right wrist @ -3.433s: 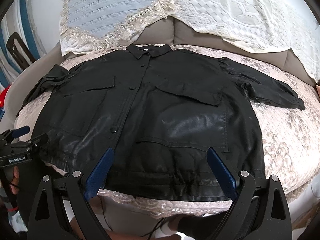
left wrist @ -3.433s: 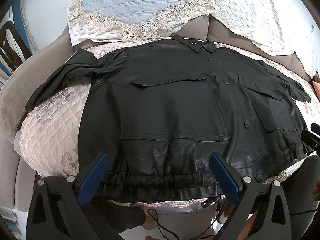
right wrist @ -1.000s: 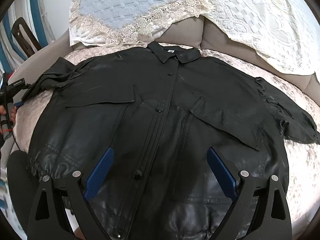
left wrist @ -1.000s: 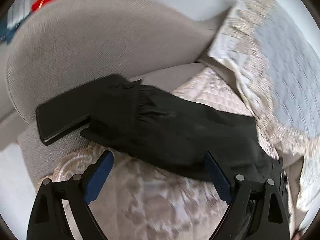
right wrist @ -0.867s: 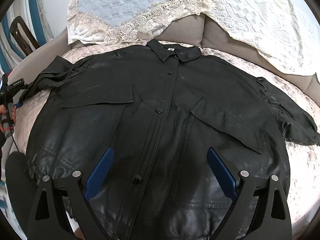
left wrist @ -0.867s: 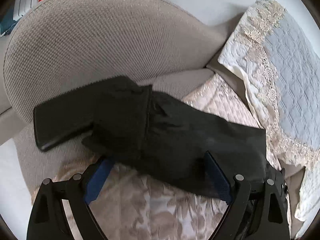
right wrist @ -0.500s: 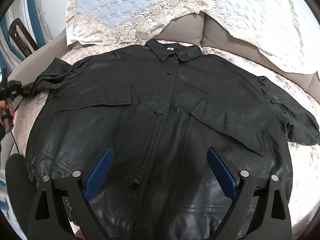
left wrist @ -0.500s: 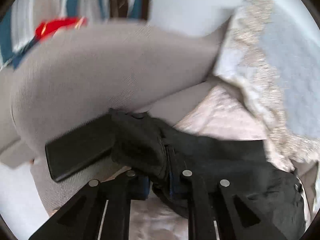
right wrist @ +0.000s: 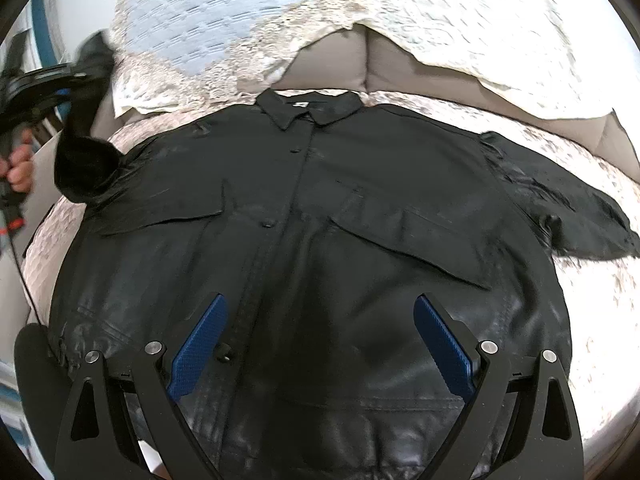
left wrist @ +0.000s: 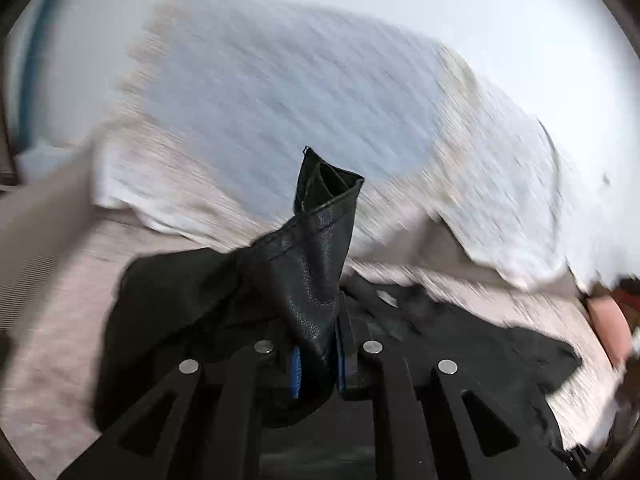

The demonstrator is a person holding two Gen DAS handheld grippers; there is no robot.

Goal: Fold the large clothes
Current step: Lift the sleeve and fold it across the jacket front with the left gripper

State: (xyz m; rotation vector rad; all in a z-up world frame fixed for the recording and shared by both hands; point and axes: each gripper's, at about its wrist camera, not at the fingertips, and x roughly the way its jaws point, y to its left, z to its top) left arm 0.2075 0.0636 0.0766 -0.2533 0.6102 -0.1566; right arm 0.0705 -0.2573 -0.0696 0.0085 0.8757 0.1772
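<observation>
A large black leather-look jacket (right wrist: pixel 320 220) lies front up, buttoned, on a quilted sofa cover (right wrist: pixel 52 232). My left gripper (left wrist: pixel 318 344) is shut on the cuff of its left sleeve (left wrist: pixel 316 240), which sticks up from between the blue pads. In the right wrist view that sleeve (right wrist: pixel 84 152) hangs lifted off the cover at the far left, under the left gripper (right wrist: pixel 52 80). My right gripper (right wrist: pixel 319 299) stands open over the jacket's lower front with nothing between its fingers. The right sleeve (right wrist: pixel 560 208) lies spread out flat.
A blue quilted pillow with a lace edge (right wrist: pixel 208 36) and a white one (right wrist: pixel 460 20) lean on the grey sofa back (right wrist: pixel 360 64) behind the collar. A person's hand (right wrist: pixel 20 168) holds the left gripper beside the armrest, trailing a cable (right wrist: pixel 20 264).
The left gripper closed on the cuff by the armrest, then rose and swung towards the jacket, lifting the sleeve. The right gripper drifted slightly and stays open.
</observation>
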